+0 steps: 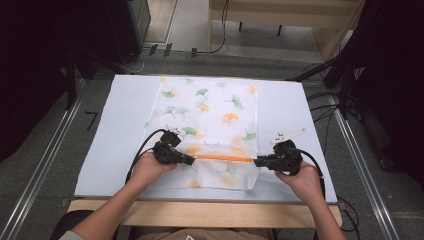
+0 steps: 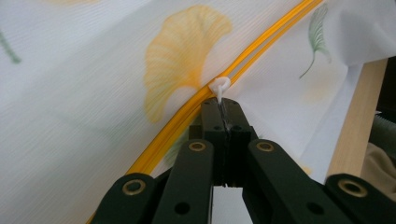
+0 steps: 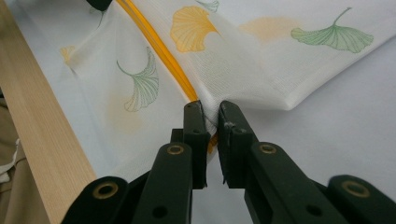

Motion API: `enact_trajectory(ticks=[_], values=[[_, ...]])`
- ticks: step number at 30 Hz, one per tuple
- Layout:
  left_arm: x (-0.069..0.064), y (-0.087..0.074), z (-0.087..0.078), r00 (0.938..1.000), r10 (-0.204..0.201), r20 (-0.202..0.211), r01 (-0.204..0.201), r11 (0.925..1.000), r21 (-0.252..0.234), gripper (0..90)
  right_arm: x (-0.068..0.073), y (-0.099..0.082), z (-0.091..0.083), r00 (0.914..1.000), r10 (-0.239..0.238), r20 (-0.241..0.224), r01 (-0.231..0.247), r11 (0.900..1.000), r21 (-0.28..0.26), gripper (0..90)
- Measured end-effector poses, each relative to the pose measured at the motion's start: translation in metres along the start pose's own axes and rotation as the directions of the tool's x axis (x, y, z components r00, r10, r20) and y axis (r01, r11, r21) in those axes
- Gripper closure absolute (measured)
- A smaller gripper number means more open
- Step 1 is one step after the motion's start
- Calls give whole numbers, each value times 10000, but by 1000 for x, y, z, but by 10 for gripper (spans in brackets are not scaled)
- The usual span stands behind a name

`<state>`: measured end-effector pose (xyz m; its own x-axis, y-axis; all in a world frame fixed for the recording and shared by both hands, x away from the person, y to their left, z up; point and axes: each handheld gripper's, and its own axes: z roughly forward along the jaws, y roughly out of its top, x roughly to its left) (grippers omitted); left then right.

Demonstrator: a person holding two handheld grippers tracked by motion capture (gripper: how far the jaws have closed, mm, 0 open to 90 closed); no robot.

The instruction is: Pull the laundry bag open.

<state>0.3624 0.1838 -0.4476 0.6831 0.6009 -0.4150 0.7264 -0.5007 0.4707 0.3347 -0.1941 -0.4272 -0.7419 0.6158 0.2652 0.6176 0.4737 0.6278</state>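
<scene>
A white table cover (image 1: 115,130) is spread over the table, and on it a sheer white mesh bag (image 1: 210,115) printed with green and orange ginkgo leaves is laid flat, reaching from the far edge to the near edge. An orange zipper (image 1: 225,158) is stretched left to right across the bag's near part. The bag's right end at the zipper is pinched by the right gripper (image 3: 211,116). The small white zipper pull (image 2: 219,87) is clamped by the fully closed left gripper (image 2: 223,109).
</scene>
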Motion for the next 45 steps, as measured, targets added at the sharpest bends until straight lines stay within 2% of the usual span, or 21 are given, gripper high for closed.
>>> enact_trajectory(ticks=[15,31,34,38,41,45], values=[[1,0,-1,9999,-145,78,147,9996,-239,900,-1,0,0,10000,15,38,-15,10000,57,843],[4,-1,-3,9999,-78,143,79,9999,-74,900,-2,0,1,10000,28,19,-28,9999,118,842],[6,-2,-3,9997,-194,122,195,9998,-90,900,-2,-1,1,10000,34,21,-34,9999,153,842],[8,-5,-10,9999,-151,74,151,9999,-29,900,-3,-1,1,10000,93,19,-93,9999,134,841],[12,-10,-16,9995,-326,35,327,9994,-87,900,-4,-1,1,10000,69,23,-69,9999,124,841],[16,-15,-23,9994,-360,17,360,9993,-39,900,-4,-1,1,10000,65,40,-65,9999,104,840]])
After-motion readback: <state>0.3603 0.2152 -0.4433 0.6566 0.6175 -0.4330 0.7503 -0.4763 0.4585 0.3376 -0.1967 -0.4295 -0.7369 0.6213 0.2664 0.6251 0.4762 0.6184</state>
